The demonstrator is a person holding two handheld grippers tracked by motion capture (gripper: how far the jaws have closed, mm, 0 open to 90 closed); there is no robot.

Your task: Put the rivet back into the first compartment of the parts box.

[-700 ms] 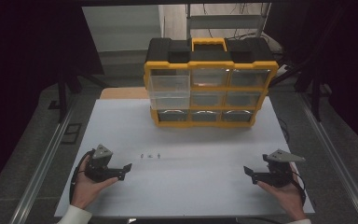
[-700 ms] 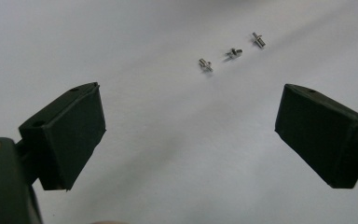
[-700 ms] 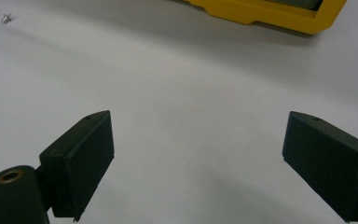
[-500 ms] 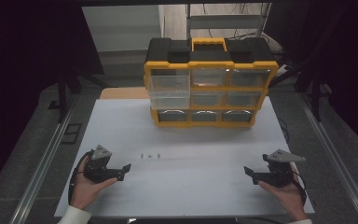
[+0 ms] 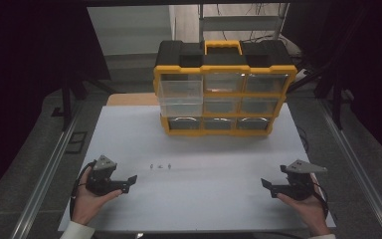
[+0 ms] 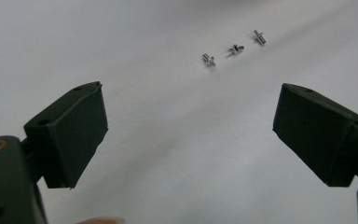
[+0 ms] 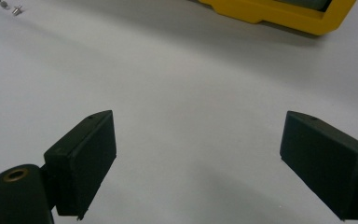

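Observation:
Three small silver screws (image 5: 160, 166) lie in a row on the white table sheet (image 5: 204, 149); the left gripper view has the screws (image 6: 233, 48) ahead of its jaws. My left gripper (image 5: 129, 182) rests near the front left, open, nothing between its jaws, a short way left of the screws. My right gripper (image 5: 266, 185) rests at the front right, open and empty. A yellow and black organizer box (image 5: 224, 89) with clear drawers stands at the back; its upper left drawer (image 5: 181, 92) sticks out. The right gripper view catches the box's yellow base (image 7: 279, 14) and one screw (image 7: 17, 9).
Metal rails (image 5: 45, 174) run along both sides of the table. A wooden board (image 5: 132, 99) lies behind the sheet's left part. Bare white sheet stretches between the two grippers and up to the box.

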